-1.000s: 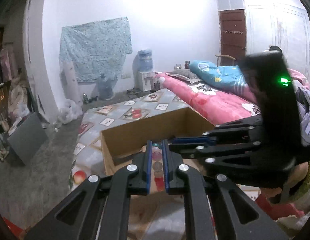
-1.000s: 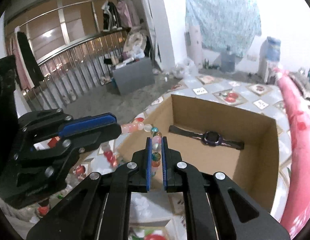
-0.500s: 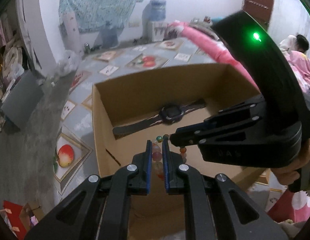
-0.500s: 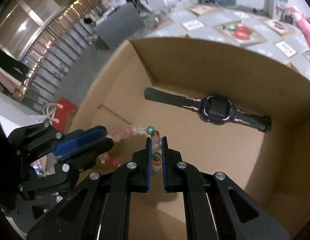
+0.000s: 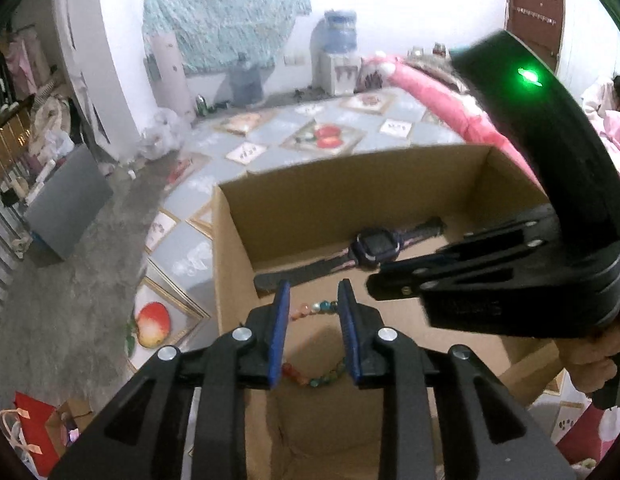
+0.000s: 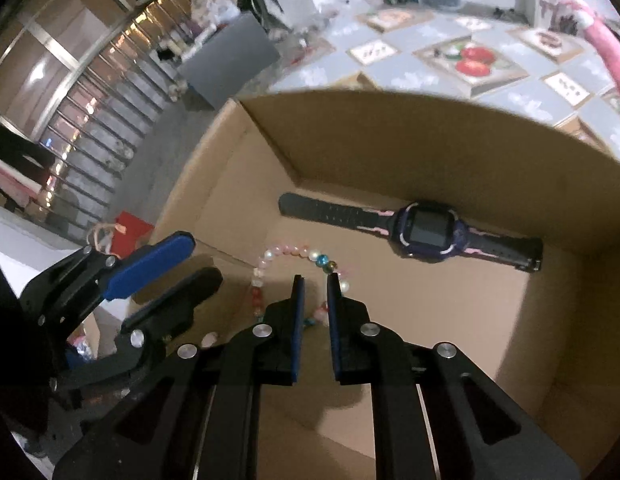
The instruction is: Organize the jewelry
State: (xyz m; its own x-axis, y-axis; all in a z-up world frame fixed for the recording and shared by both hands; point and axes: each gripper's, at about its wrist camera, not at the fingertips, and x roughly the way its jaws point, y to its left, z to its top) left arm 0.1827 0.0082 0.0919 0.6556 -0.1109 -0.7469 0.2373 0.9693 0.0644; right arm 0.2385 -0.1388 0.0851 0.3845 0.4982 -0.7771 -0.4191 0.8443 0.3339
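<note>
You are letting go with both tools at once. Nearest you, the left gripper (image 5: 313,300) is opening its blue pads to a moderate gap; the string of pink, red and teal round beads (image 5: 315,307) is showing between them at 12 o'clock and again lower, but the pads are not pressing on it. The right gripper (image 6: 313,280) is opening too, its gap still narrow, with the bead bracelet (image 6: 294,254) curving from 10 o'clock round to 1 o'clock of its tips and lying on the floor of the open brown cardboard box (image 6: 450,152). Nothing is clamped in either tool now.

Farther in, at 1 o'clock from the right gripper, the dark purple smartwatch with the pink-marked black strap (image 6: 428,230) is lying flat along the far wall of the box, apart from the beads.

Beyond the box, the grey patterned mat with fruit pictures (image 6: 476,62) is stretching away.

As I judge it, two pieces are sitting stored in the box; whether more jewellery is waiting outside, I cannot tell. You are left with lifting both tools clear without snagging the beads.
</note>
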